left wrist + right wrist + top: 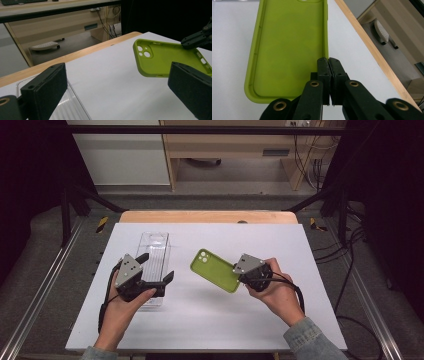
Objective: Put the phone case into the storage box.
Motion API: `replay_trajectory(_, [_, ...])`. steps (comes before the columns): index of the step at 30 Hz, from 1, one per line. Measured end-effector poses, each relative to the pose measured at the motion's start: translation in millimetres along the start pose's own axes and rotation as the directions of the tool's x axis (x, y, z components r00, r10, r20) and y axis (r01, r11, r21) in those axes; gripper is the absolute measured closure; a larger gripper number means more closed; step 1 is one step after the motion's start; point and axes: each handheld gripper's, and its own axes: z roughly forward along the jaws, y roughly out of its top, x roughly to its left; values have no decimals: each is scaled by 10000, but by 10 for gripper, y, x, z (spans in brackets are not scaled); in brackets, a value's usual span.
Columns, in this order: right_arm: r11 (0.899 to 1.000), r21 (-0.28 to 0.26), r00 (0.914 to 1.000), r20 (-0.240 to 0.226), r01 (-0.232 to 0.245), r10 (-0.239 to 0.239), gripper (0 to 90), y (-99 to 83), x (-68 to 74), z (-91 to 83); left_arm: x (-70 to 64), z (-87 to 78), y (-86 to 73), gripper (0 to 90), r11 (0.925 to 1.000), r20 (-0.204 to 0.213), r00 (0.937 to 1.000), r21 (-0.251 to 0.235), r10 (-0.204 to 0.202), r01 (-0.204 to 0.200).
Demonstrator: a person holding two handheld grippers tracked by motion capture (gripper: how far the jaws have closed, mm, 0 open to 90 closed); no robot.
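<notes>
High view: one lime-green silicone phone case (215, 270), clamped in my right gripper (241, 271); one clear plastic box (152, 261) beneath my left gripper (159, 267), jaws apart.

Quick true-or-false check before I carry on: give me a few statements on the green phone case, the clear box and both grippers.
1. The right gripper is shut on the green phone case. True.
2. The left gripper is clamped on the case. False: its jaws stand open, above the clear plastic box.
3. The case lies flat on the white table. False: it is held tilted above it.
4. The case's hollow inner side faces the right gripper's camera. True.
5. The clear box sits right of the case. False: it sits left.
</notes>
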Motion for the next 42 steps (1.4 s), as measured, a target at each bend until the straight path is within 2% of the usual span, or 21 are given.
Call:
replay_trajectory(7, [9994,-319,9998,144,-138,143,884,32,34,26,17,34,42,22,9996,121,9997,191,-196,193])
replay_trajectory(14, [9984,-565,9992,398,7,16,884,87,98,4,-28,73,88,23,9995,163,9998,298,-115,110])
replay_trajectory(26, [9976,-677,9973,735,133,-83,884,129,109,-26,-83,129,217,29,9990,167,9999,444,27,-35])
replay_trajectory(30, [9972,-680,9959,870,304,-244,884,155,135,-26,-104,135,257,36,9982,98,9998,573,168,-173])
replay_trajectory(35, [9962,-719,9932,1086,492,-412,884,195,162,-33,-118,153,293,69,9981,51,10000,622,31,-34])
replay_trajectory(42, [9946,-651,9895,1254,808,-722,884,242,203,-32,-171,193,336,94,9963,282,9994,833,188,-211])
